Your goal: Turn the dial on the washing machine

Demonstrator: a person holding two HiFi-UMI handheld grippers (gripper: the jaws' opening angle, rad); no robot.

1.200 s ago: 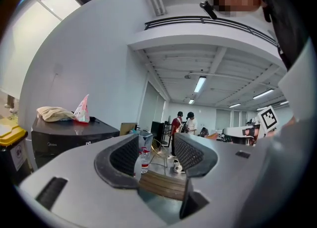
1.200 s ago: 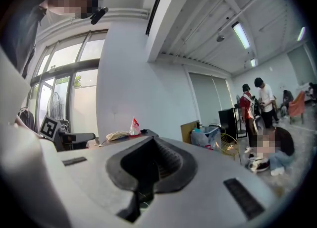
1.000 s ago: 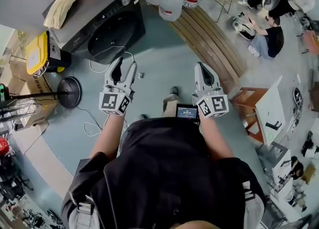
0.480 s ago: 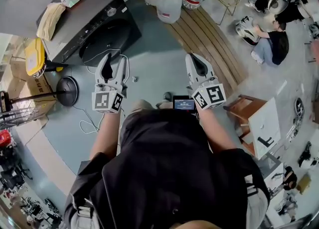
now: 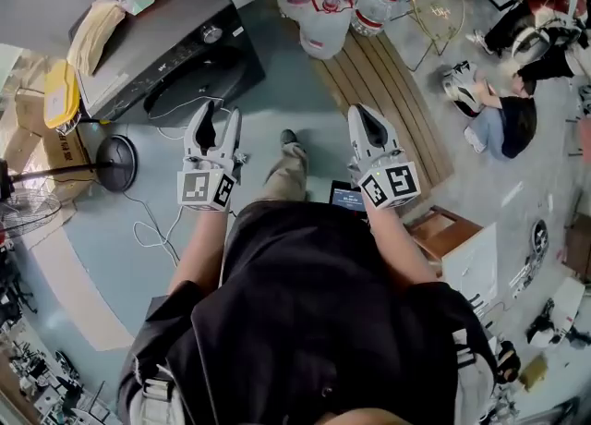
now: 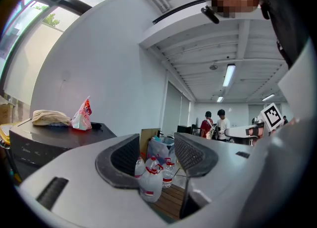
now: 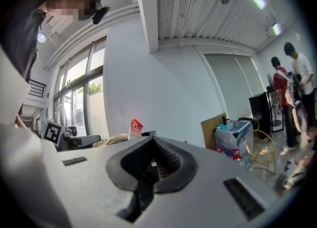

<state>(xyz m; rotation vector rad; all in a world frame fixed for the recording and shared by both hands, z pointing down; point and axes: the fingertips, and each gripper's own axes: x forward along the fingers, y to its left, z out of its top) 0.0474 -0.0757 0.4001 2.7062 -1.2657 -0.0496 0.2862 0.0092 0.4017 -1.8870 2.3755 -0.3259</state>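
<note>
- A grey-blue floor (image 5: 305,109) in a cluttered workroom, seen from above.
- The dial (image 5: 213,34) sits on the front panel of the dark washing machine (image 5: 148,54), at the upper left of the head view.
- It lies straight ahead of the left gripper (image 5: 214,118), well apart from it; the jaws are spread with nothing between them.
- The right gripper (image 5: 362,118) is off to the side, jaws pressed together and empty.
- The left one looks nearer for the reach.

Black short-sleeved shirt (image 5: 314,312); grey left claw (image 5: 217,118), right claw (image 5: 362,120); dark pads (image 6: 124,155); 2 black-white marker cubes (image 5: 205,188).
</note>
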